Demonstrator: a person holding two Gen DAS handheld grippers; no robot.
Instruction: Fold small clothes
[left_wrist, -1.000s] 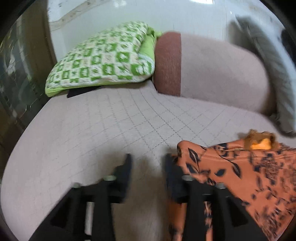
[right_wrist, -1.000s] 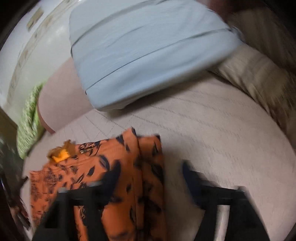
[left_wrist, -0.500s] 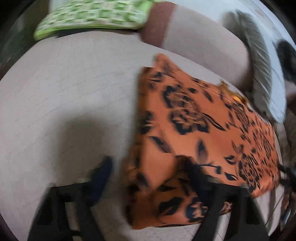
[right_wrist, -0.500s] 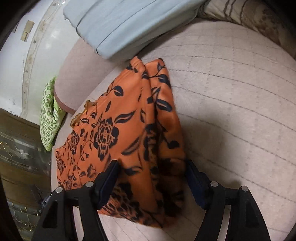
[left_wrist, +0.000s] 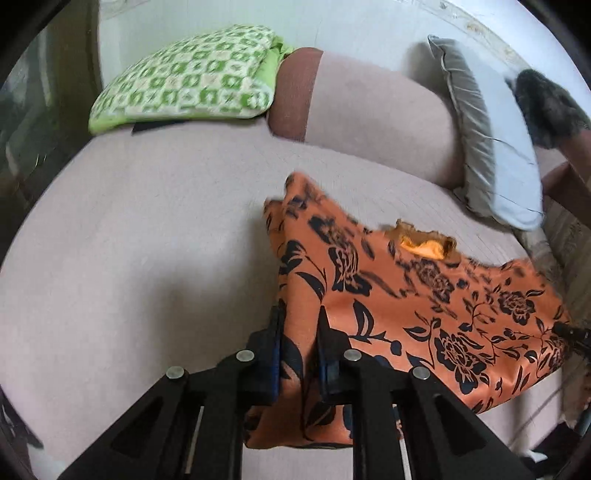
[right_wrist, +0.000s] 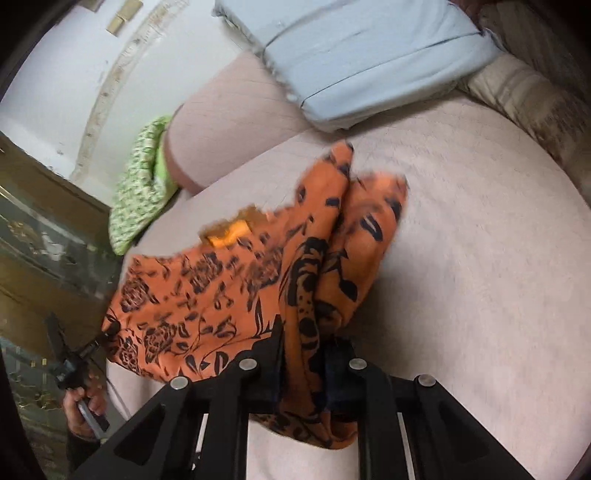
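An orange garment with a black flower print (left_wrist: 424, 295) lies on the pale quilted bed; its neck opening with a yellow lining (left_wrist: 423, 245) faces the pillows. My left gripper (left_wrist: 299, 332) is shut on the garment's left lower edge. In the right wrist view the same garment (right_wrist: 221, 288) spreads to the left, and my right gripper (right_wrist: 304, 347) is shut on its bunched right edge. The right gripper's tip also shows in the left wrist view (left_wrist: 570, 334) at the garment's far corner. The cloth between the two grippers is lifted and stretched a little.
A green checked pillow (left_wrist: 184, 77), a pink bolster with a brown end (left_wrist: 362, 114) and a grey-blue pillow (left_wrist: 487, 147) line the head of the bed. A dark furry thing (left_wrist: 546, 107) is at far right. A wooden cabinet (right_wrist: 33, 229) stands beside the bed.
Both grippers were open over the garment's edges; they have closed on the cloth, and both views have shifted as the garment's sides were gathered and lifted.
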